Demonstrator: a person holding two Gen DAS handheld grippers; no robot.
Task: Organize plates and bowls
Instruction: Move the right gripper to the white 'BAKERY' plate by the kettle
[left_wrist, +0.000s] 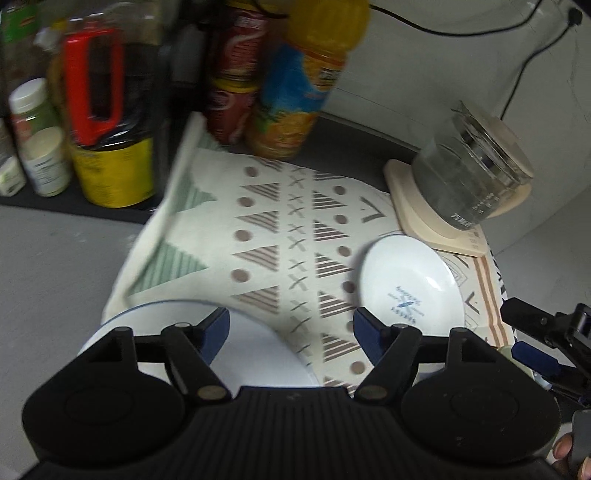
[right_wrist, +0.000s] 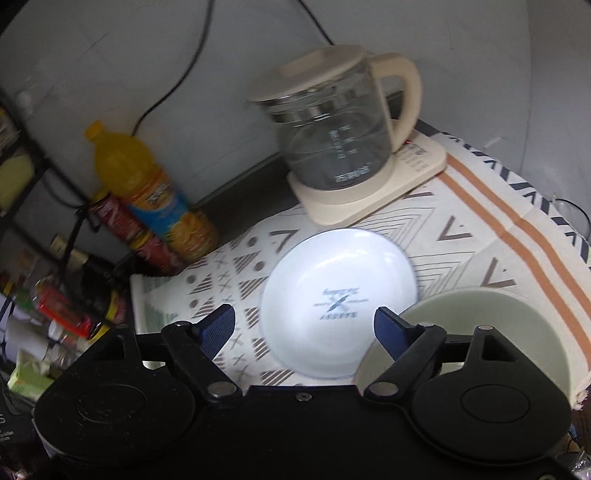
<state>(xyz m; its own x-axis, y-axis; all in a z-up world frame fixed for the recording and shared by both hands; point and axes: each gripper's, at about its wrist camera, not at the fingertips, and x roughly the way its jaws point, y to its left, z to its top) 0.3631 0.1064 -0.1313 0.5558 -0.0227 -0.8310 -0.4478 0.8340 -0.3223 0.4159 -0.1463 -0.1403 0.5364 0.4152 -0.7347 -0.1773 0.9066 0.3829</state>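
The right gripper (right_wrist: 304, 328) is spread wide and holds nothing; between its blue pads lies the small white ceramic plate with a blue printed mark (right_wrist: 338, 302), flat on the patterned cloth (right_wrist: 461, 240) near the cloth's middle. Just beside that plate, toward the cloth's right edge and partly under the right finger, sits a pale green bowl (right_wrist: 480, 314). The left gripper (left_wrist: 291, 332) is likewise wide open and empty, poised above the rim of a larger white plate (left_wrist: 258, 354) at the cloth's near left corner. Behind, a glass kettle on a cream base (right_wrist: 332, 147) stands at the cloth's far edge, an orange juice bottle (right_wrist: 155, 195) at the far left. This looks like the approach step: next, probably, close on the small plate's rim for stacking.
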